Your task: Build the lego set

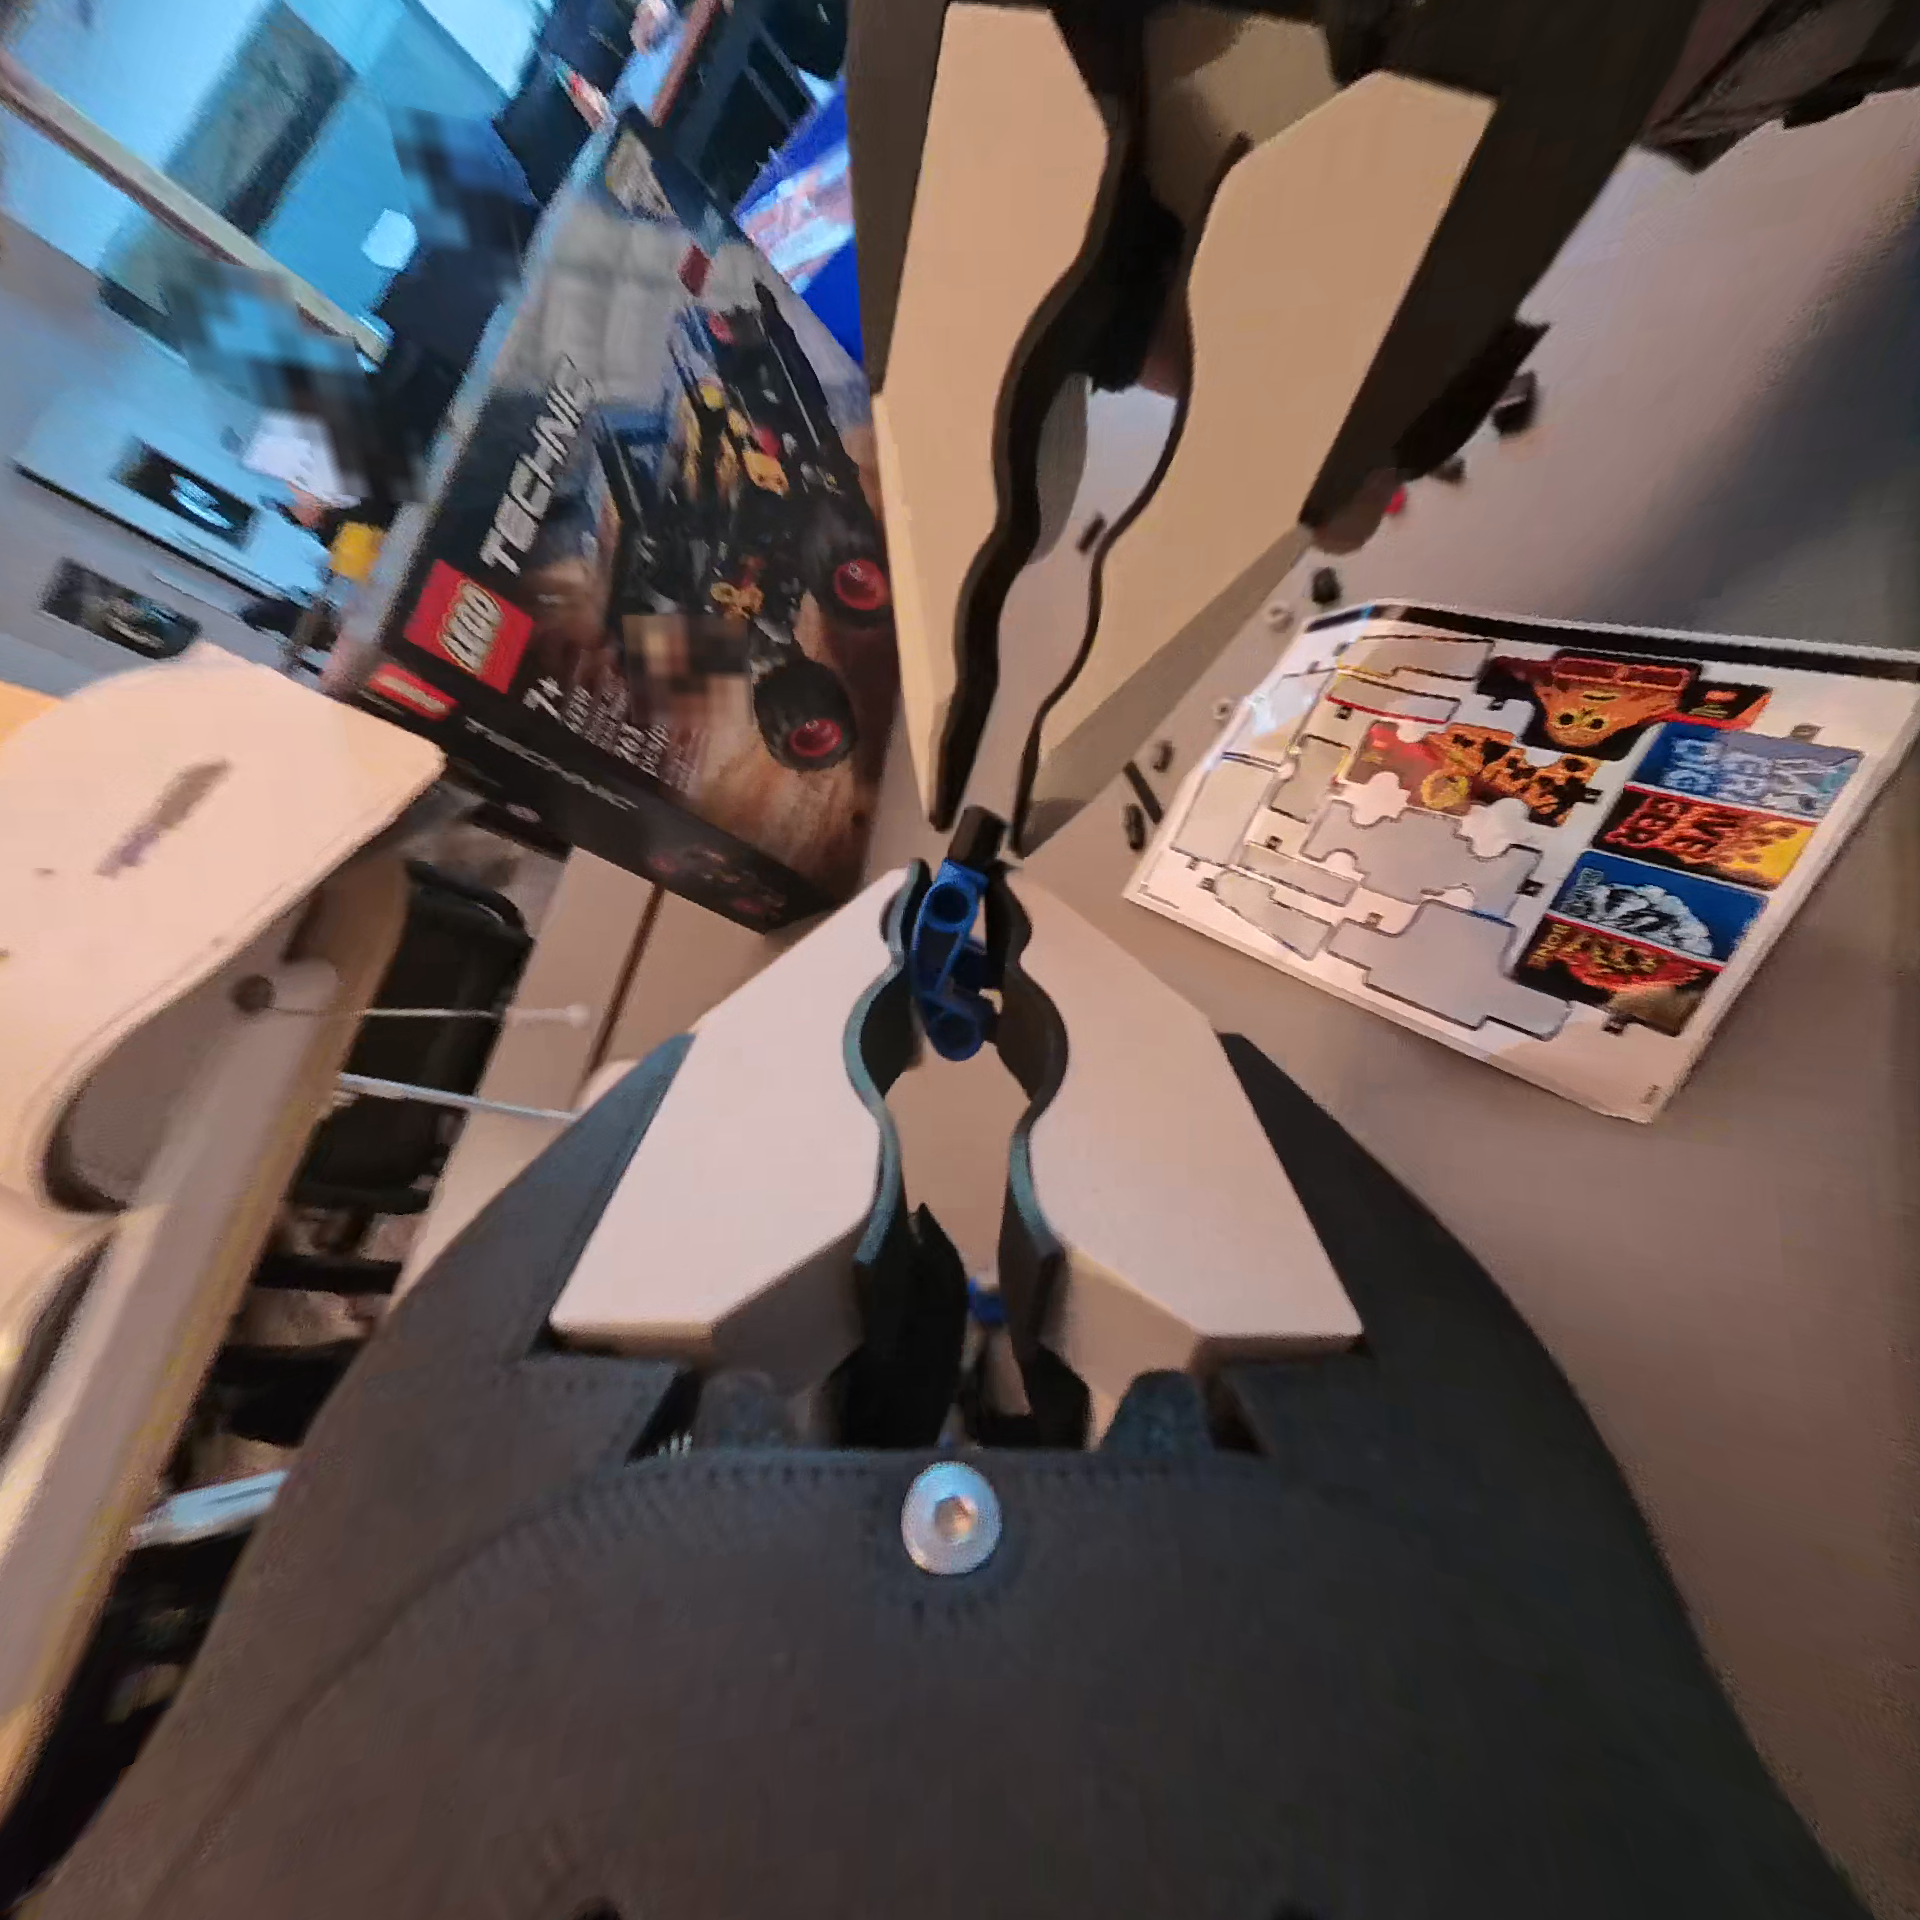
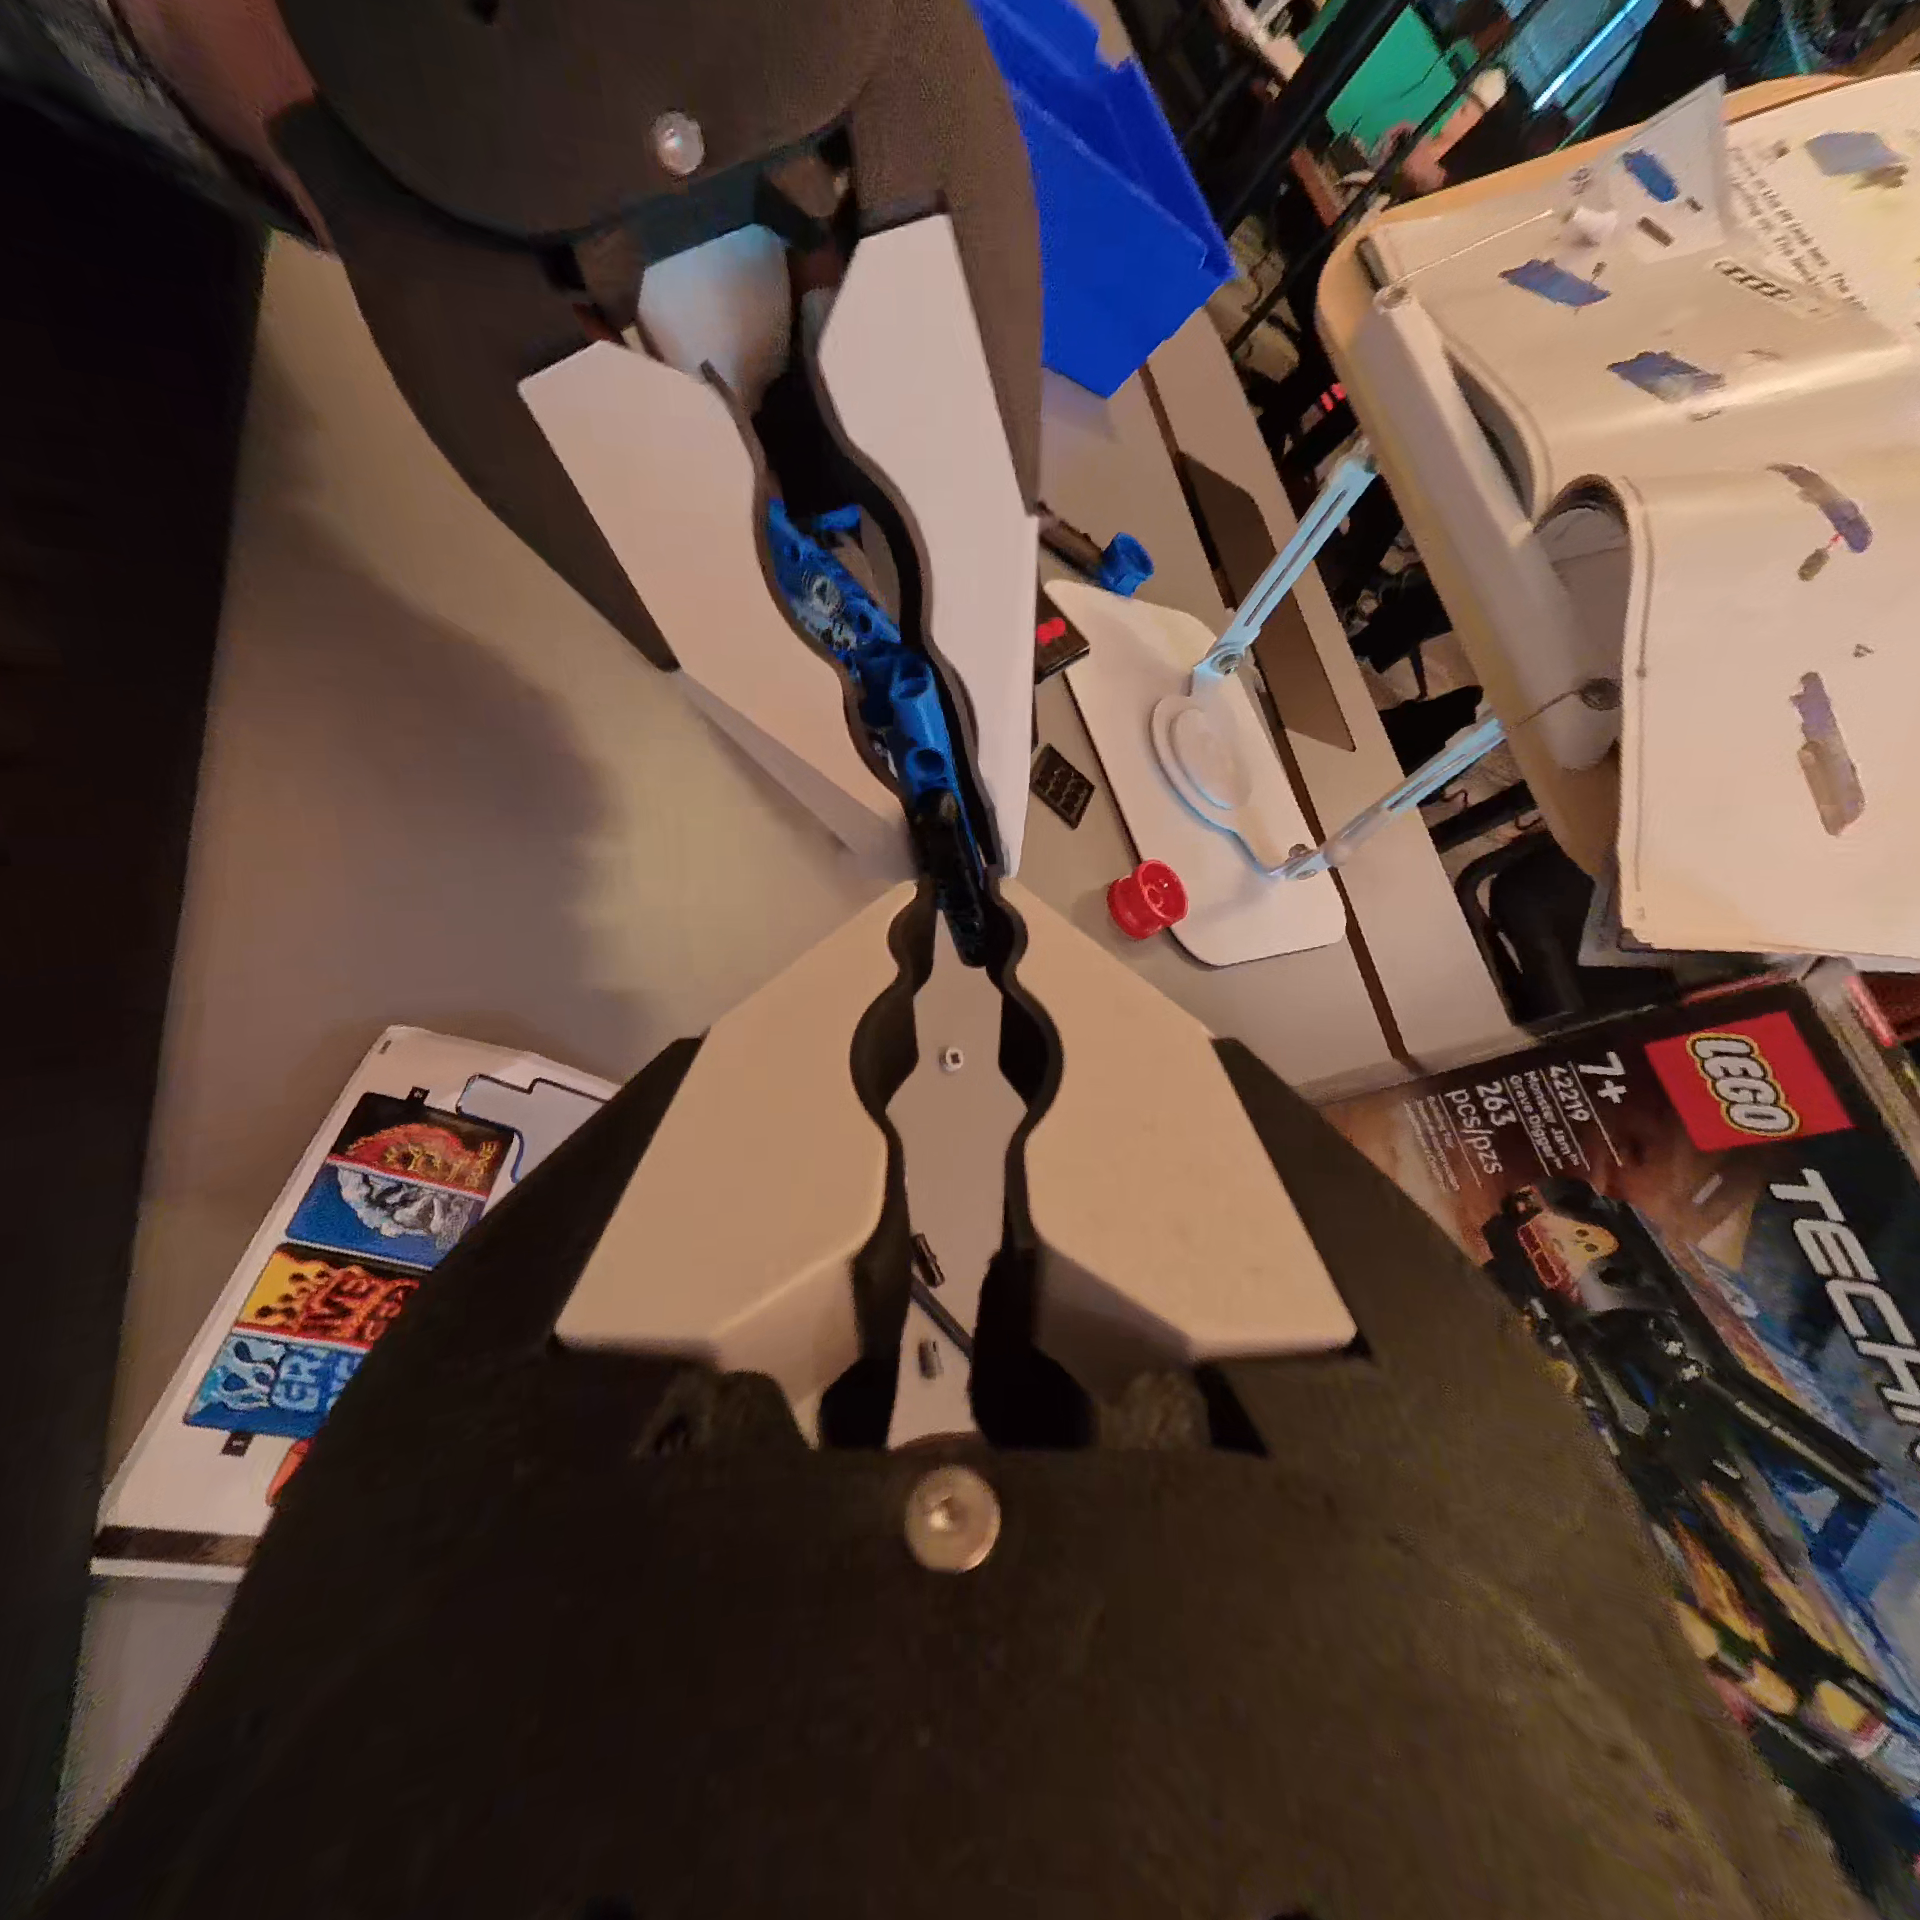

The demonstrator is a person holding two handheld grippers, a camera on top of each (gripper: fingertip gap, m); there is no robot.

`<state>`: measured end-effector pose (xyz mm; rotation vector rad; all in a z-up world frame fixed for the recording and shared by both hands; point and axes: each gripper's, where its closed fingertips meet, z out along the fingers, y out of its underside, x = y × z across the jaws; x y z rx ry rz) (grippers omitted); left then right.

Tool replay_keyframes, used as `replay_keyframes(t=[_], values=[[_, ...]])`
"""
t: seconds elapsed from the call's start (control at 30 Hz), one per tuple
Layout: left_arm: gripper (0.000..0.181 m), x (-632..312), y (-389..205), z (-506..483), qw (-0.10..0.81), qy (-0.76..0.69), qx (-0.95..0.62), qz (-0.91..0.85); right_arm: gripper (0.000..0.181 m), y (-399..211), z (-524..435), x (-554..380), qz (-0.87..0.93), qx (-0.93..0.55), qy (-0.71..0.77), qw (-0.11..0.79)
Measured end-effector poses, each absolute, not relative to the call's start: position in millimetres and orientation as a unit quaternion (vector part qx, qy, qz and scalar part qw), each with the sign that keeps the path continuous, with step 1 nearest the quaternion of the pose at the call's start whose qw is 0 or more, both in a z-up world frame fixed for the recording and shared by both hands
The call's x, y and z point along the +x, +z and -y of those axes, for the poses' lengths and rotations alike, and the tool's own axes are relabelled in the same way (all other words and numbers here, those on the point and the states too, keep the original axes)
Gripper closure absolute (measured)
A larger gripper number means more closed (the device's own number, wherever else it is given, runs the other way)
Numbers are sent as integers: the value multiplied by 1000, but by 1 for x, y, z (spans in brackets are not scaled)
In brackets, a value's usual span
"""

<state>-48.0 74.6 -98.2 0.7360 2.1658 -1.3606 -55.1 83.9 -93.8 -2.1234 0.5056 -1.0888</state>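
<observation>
Desk [image 2: 416, 727] is pale, both grippers up above it, tip to tip. Set box [image 1: 644, 582] leans at the left in left wrist view and lies bottom right in right wrist view [image 2: 1662, 1299]. Sticker sheet [image 1: 1507, 852], partly peeled, lies flat on the desk, well apart from the box. White lamp base [image 2: 1195, 748] sits on the desk past the grippers, with a red wheel hub [image 2: 1146, 898] touching its near edge and a small black plate [image 2: 1060, 784] just beside it.

Left gripper [image 1: 961, 935]: fingers narrow, clamped on a blue beam piece [image 1: 951, 961], which stands roughly along the fingers with a black pin [image 1: 980, 831] sticking out of its far end.

Right gripper [image 2: 956, 925]: fingers nearly closed, pinching that black pin [image 2: 961, 904] at the very tips. In right wrist view the blue beam [image 2: 894, 686] runs back between the left gripper's fingers [image 2: 935, 520].

Pieces are held in the air between the two tips, not resting on the desk.
</observation>
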Motion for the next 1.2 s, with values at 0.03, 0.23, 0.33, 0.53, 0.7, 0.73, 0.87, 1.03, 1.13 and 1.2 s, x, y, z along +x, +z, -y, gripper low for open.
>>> replay_keyframes(t=[0.03, 0.23, 0.33, 0.53, 0.7, 0.73, 0.87, 1.03, 1.13, 1.2], values=[[172, -48, -94, -75, 257, -502, 284, -776, 168, -92, -80, -55, -203, -813, -422, 347], [172, -54, -87, -77, 271, -517, 311, -750, 168, -82, -78, -62, -191, -799, -429, 374], [172, -59, -87, -79, 206, -536, 287, -767, 173, -84, -85, -62, -176, -804, -434, 366], [160, -54, -97, -85, 165, -508, 277, -799, 176, -96, -85, -62, -197, -829, -399, 340], [148, -42, -107, -101, 131, -460, 278, -833, 176, -129, -84, -65, -244, -876, -281, 307], [146, -41, -110, -105, 122, -450, 278, -840, 176, -137, -86, -66, -250, -884, -255, 300], [154, -37, -114, -114, 122, -428, 285, -849, 176, -159, -98, -68, -269, -905, -163, 288], [152, -22, -114, -131, 113, -403, 271, -867, 176, -184, -103, -72, -270, -924, -104, 250], [152, -11, -111, -136, 126, -393, 263, -872, 176, -184, -106, -68, -271, -924, -103, 251], [152, -4, -109, -140, 139, -385, 262, -874, 170, -184, -106, -67, -274, -924, -102, 245]])
